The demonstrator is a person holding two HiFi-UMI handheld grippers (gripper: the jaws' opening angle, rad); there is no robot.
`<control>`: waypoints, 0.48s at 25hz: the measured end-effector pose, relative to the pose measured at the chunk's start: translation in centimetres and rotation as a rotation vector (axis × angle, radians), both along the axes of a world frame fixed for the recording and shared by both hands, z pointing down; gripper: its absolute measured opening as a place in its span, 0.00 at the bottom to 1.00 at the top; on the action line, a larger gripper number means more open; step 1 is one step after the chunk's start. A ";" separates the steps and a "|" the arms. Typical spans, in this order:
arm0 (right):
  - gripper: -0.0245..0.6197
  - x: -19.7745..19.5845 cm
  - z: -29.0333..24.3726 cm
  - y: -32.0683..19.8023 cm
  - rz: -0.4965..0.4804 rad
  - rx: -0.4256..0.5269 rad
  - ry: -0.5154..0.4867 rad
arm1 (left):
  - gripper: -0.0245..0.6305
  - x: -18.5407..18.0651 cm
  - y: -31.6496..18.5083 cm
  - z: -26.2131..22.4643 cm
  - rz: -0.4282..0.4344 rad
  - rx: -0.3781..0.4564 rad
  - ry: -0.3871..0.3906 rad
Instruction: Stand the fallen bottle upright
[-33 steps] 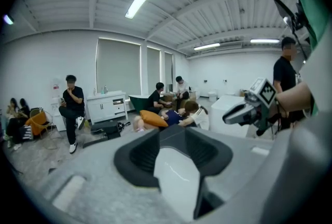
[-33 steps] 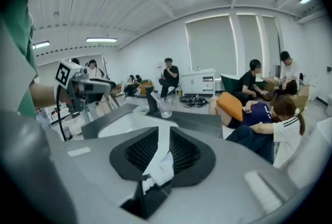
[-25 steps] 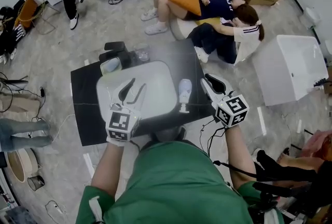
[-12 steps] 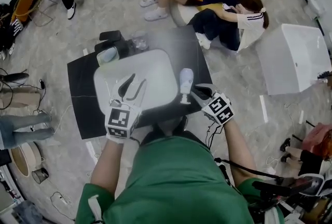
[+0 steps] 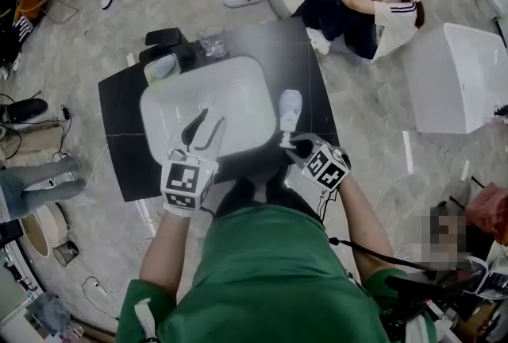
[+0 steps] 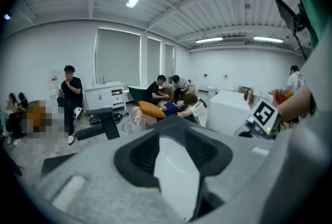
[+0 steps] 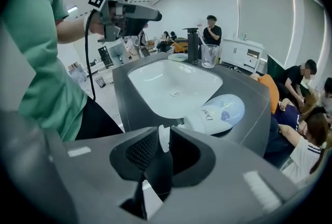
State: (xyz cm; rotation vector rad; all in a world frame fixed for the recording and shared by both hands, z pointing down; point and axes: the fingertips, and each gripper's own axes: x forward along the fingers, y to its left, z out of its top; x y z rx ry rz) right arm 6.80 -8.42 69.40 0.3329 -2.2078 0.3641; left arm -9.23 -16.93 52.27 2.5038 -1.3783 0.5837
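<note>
Lying along the counter's [image 5: 119, 144] right edge beside the basin [image 5: 238, 83], the Dove pump bottle [image 5: 290, 107] seems pinched at its nozzle by the right gripper's [image 5: 297, 146] near-closed jaws; the left gripper [image 5: 202, 132] gapes empty over the basin.

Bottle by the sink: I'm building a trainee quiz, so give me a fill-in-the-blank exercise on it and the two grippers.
The bottle lies on its ___ on the black counter.
The right gripper has the bottle's ___ between its jaws.
The left gripper hangs over the white sink with its jaws ___.
Missing words: side; pump; open.
</note>
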 end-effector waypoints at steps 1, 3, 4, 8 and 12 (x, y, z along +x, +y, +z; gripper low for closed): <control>0.14 0.0 0.3 0.2 -0.012 0.000 0.013 | 0.27 0.1 0.1 0.0 0.001 -0.002 -0.001; 0.14 -0.1 0.8 0.4 -0.028 -0.001 0.031 | 0.27 0.0 0.1 0.0 0.000 -0.006 -0.003; 0.14 -0.2 0.9 0.5 -0.029 -0.003 0.036 | 0.27 0.0 0.0 0.0 -0.001 -0.008 -0.003; 0.14 -0.2 1.3 0.6 -0.019 0.000 0.044 | 0.27 -0.4 0.1 0.1 -0.007 -0.014 -0.001; 0.11 -0.4 1.3 0.5 -0.022 0.016 0.046 | 0.27 -0.5 0.4 0.3 -0.012 -0.023 0.007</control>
